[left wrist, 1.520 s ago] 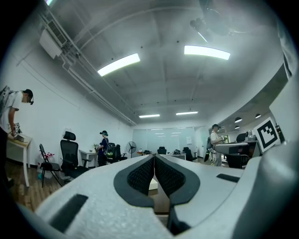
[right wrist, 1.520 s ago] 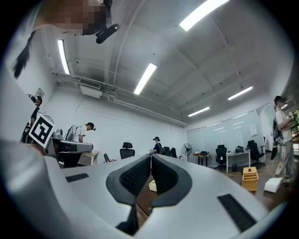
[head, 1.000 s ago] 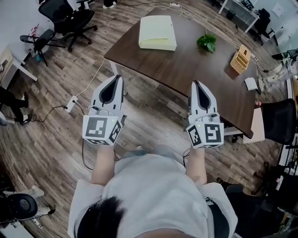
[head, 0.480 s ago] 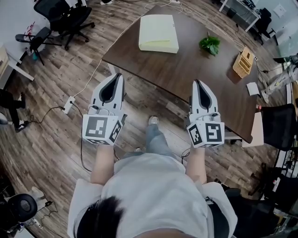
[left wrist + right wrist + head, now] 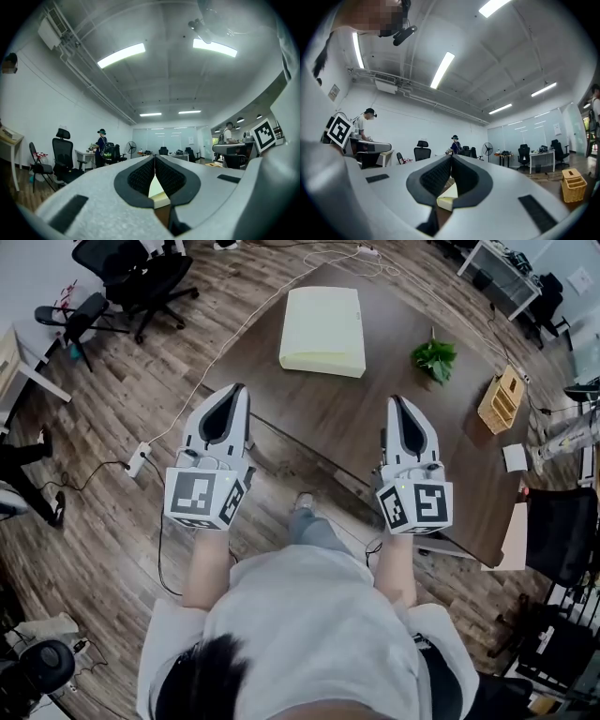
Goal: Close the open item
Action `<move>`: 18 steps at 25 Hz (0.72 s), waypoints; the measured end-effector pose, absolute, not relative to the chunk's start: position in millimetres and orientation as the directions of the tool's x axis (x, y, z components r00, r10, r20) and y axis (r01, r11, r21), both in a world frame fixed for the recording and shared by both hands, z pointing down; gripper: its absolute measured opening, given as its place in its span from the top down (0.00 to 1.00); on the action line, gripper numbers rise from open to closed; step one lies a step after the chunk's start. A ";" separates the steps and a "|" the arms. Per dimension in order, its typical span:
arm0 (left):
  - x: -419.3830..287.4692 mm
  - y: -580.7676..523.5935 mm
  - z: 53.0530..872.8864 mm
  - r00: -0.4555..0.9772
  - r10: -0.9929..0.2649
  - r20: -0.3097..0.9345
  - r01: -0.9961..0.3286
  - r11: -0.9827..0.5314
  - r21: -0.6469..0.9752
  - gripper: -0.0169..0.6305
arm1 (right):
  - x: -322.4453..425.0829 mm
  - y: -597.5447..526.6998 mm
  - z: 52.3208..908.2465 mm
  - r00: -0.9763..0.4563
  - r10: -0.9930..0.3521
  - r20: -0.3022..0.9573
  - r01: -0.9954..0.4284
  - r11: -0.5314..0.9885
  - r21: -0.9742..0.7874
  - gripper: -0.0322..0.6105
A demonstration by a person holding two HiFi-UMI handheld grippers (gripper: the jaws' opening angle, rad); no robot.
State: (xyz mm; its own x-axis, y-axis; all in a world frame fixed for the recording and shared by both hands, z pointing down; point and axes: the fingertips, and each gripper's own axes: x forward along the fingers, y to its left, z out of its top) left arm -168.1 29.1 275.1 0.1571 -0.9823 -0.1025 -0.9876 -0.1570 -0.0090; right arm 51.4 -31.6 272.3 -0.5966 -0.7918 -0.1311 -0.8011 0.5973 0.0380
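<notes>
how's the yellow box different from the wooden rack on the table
The yellow box is pale, plain-sided, broad and low; the wooden rack is tan, has open compartments and looks much smaller. In the head view the yellow box lies toward the left of the table, the wooden rack near its right edge. Both rest on the table, well apart.

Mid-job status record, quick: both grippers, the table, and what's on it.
left gripper: jaws together, empty
right gripper: jaws together, empty
table: dark wood, ahead of both grippers
pale yellow box: lies flat on the table's far side; cannot tell whether it is open or closed
plant: on the table, right of the box
wooden organizer: near the table's right edge
contact: neither gripper touches the box
</notes>
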 end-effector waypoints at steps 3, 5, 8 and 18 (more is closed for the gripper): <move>-165.2 -2.2 268.9 0.143 -0.984 -0.108 -0.990 -0.142 -0.017 0.96 | 51.1 -66.4 266.4 -0.612 -0.778 -0.141 -0.789 0.613 0.041 0.93; -163.3 -22.3 267.0 0.135 -0.985 -0.109 -0.991 -0.133 -0.020 0.96 | 51.4 -88.2 264.7 -0.621 -0.770 -0.145 -0.781 0.623 0.039 0.93; -160.3 -50.8 265.4 0.121 -0.987 -0.110 -0.993 -0.119 -0.024 0.96 | 52.4 -119.4 264.0 -0.638 -0.756 -0.147 -0.768 0.639 0.044 0.93; -137.7 -121.2 264.8 0.101 -0.988 -0.121 -0.995 -0.098 -0.027 0.96 | 68.1 -194.2 271.6 -0.668 -0.729 -0.148 -0.740 0.672 0.030 0.93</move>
State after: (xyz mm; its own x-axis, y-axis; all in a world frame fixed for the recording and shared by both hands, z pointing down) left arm -137.7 -121.2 264.8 0.1008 -0.9876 -0.1207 -0.9948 -0.0982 -0.0274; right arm 68.1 -194.2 271.6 -0.6682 -0.7290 -0.1484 -0.7399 0.6721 0.0300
